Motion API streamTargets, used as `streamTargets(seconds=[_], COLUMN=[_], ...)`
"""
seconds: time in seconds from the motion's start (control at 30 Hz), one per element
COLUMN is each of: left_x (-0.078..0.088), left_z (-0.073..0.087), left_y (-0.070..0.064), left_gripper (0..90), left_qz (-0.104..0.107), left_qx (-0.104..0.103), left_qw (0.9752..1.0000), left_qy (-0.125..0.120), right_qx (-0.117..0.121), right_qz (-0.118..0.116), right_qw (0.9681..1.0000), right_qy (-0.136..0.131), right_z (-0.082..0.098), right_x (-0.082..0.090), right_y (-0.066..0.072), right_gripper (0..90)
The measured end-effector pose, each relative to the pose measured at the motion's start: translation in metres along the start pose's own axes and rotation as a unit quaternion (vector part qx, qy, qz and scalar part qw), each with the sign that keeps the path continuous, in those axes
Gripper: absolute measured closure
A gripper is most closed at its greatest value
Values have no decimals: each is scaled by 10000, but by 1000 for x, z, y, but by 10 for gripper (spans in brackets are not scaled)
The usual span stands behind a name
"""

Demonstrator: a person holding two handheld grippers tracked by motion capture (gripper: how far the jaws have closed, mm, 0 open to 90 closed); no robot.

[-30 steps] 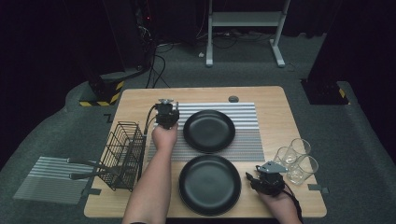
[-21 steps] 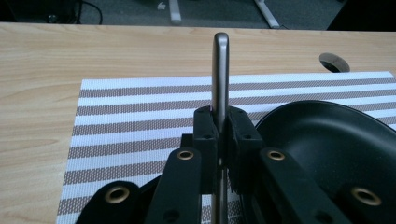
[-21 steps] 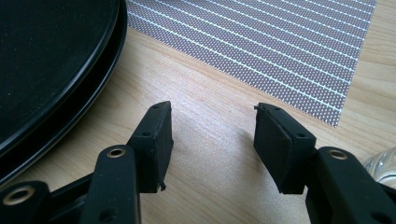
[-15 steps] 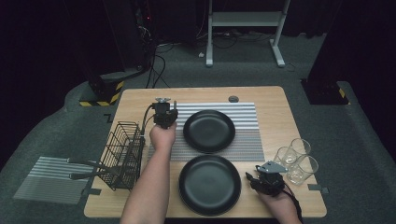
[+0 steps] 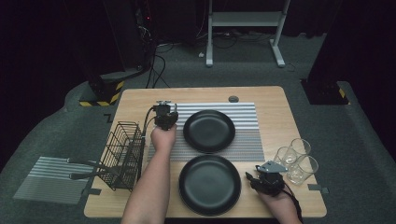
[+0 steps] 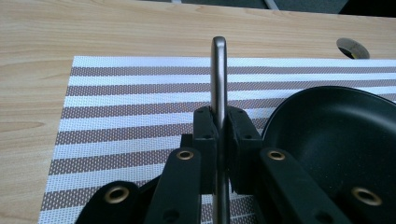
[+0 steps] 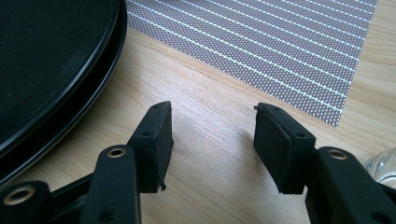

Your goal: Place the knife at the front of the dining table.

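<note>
- Our left claw (image 6: 219, 154) is clenched on a metal utensil handle (image 6: 219, 79), which sticks out forward over the striped placemat (image 6: 140, 107), just left of the far black plate (image 6: 336, 126).
- Right claw (image 7: 212, 135) released, nothing between the jaws, low over bare table (image 7: 205, 116) beside the near plate stack (image 7: 51, 70).
- We'd lower it level onto the mat, clear of the plate rim, then open.
- Wire basket (image 5: 123, 151) behind-left of the left claw: contents unclear.
- Glasses (image 5: 296, 158) look empty.
</note>
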State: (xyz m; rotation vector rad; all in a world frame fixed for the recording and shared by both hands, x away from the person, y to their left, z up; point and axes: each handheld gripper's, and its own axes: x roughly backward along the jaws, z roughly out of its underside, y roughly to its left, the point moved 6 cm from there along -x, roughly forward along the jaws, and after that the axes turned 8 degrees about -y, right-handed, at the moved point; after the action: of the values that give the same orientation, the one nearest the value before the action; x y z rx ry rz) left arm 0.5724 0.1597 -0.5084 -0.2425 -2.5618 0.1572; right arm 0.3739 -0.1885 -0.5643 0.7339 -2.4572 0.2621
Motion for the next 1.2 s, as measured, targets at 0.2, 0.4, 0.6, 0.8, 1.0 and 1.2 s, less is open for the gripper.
streamTargets(seconds=[0.2,0.4,0.6,0.8,1.0,1.2], left_x=[-2,-1,-5,-8,-14,-22], left_z=[4,7,8,8,8,15], left_y=[0,1,3,4,10,11], left_gripper=[832,832,832,831,831,828], left_qz=[-8,-16,-38,-10,35,20], left_qx=[-93,-170,-51,49,80,195], left_qw=[10000,9998,10000,10000,9999,9996], left_qy=[15,34,48,56,130,220], right_qx=[-32,6,-19,-45,-65,-125], right_qz=[23,34,28,37,12,20], right_qw=[10000,10000,10000,10000,10000,9999], right_qy=[13,-12,-6,-2,33,14], right_z=[0,0,0,0,0,0], right_x=[0,-1,0,0,0,0], right_y=[0,-1,-1,-1,-1,0], right_gripper=[469,469,469,468,469,468])
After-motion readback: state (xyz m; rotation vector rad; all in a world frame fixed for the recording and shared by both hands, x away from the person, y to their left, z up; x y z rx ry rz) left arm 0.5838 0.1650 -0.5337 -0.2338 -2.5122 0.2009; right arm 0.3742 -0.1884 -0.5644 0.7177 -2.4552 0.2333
